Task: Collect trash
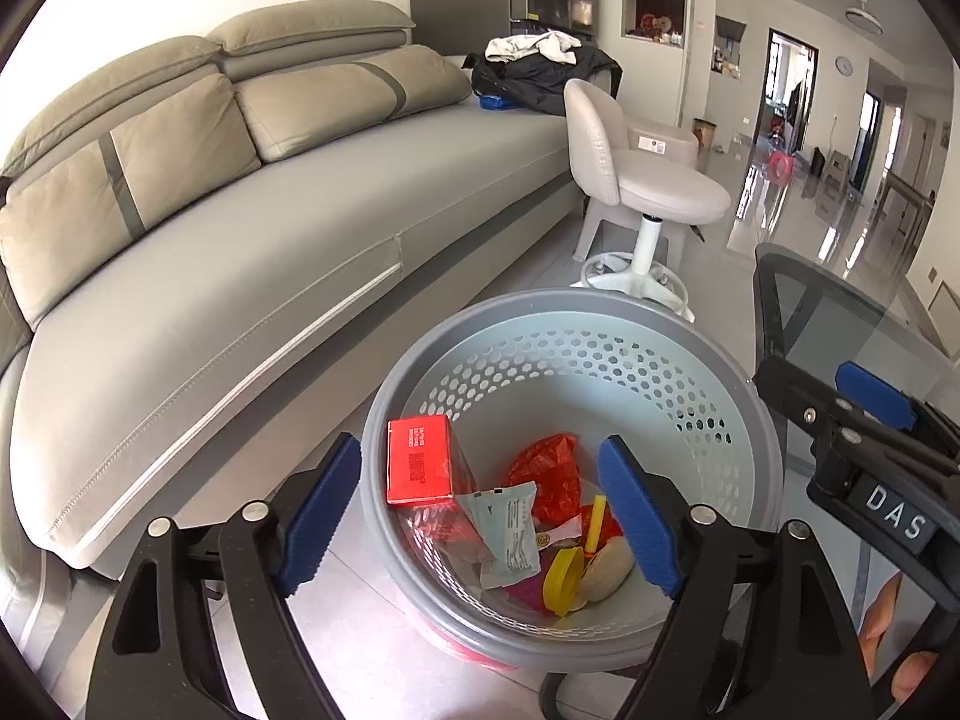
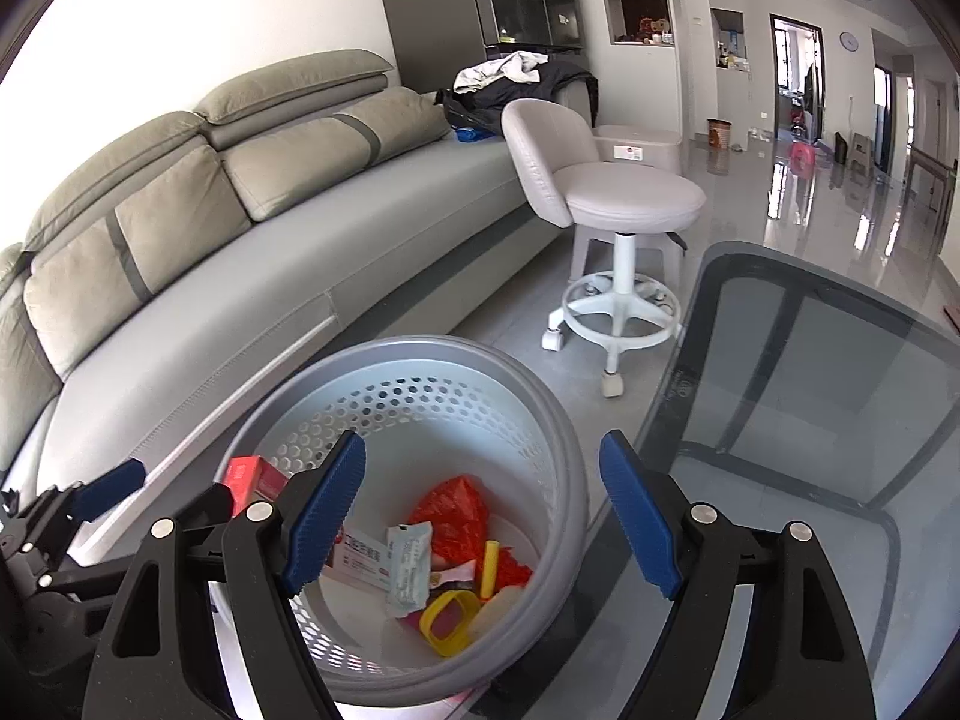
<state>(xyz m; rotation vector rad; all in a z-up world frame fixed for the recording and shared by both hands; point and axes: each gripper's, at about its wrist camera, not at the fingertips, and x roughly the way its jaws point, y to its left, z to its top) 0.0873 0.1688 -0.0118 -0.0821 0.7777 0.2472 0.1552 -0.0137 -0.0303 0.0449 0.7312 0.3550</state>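
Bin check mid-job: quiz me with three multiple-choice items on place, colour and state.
1. The bin stands:
A. on the sofa
B. on the floor between sofa and glass table
C. on the stool
2. The box in the bin is:
A. red
B. green
C. black
3. The left gripper is:
A. shut on the box
B. shut, empty
C. open, empty

1 B: sofa on its left, table on its right.
2 A: red shows against the pale wall.
3 C: jaws apart, nothing between them.

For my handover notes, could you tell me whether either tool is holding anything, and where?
Nothing is held: the left tool and right tool are both open above the bin.
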